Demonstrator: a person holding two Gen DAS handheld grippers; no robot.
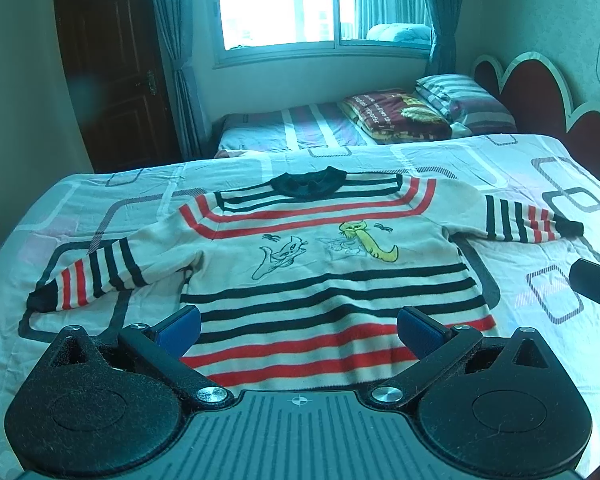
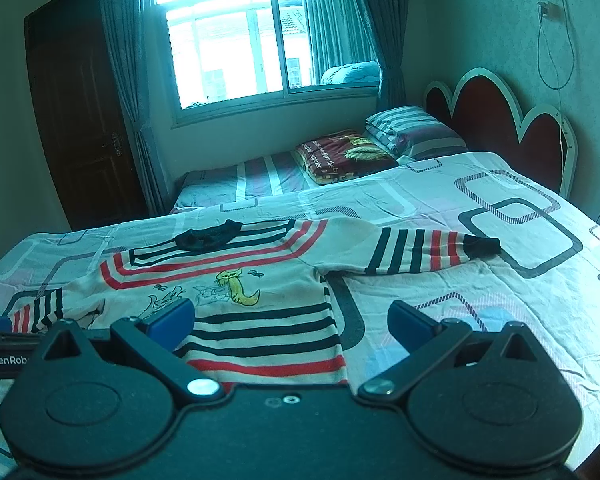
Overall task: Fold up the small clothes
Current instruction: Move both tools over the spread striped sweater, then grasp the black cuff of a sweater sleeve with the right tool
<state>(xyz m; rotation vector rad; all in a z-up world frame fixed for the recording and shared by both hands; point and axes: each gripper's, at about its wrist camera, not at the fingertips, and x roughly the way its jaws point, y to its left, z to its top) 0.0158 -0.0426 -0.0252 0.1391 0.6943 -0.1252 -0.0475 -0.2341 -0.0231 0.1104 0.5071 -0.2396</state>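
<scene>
A small cream sweater [image 1: 320, 280] with black and red stripes, a black collar and cat drawings lies flat, face up, on the bed sheet [image 1: 520, 168], both sleeves spread out. It also shows in the right wrist view [image 2: 240, 292]. My left gripper [image 1: 299, 330] is open and empty, hovering over the sweater's hem at its middle. My right gripper [image 2: 291, 326] is open and empty over the hem's right corner. The right gripper's body shows at the right edge of the left wrist view [image 1: 596, 284]. The left gripper's body shows at the left edge of the right wrist view [image 2: 4, 354].
The sheet has a pattern of rounded rectangles. A second bed [image 1: 292, 128] with a folded blanket [image 1: 396, 116] and striped pillows [image 1: 460, 100] stands behind. A red headboard [image 1: 540, 96] is at the right, a window and a dark door at the back.
</scene>
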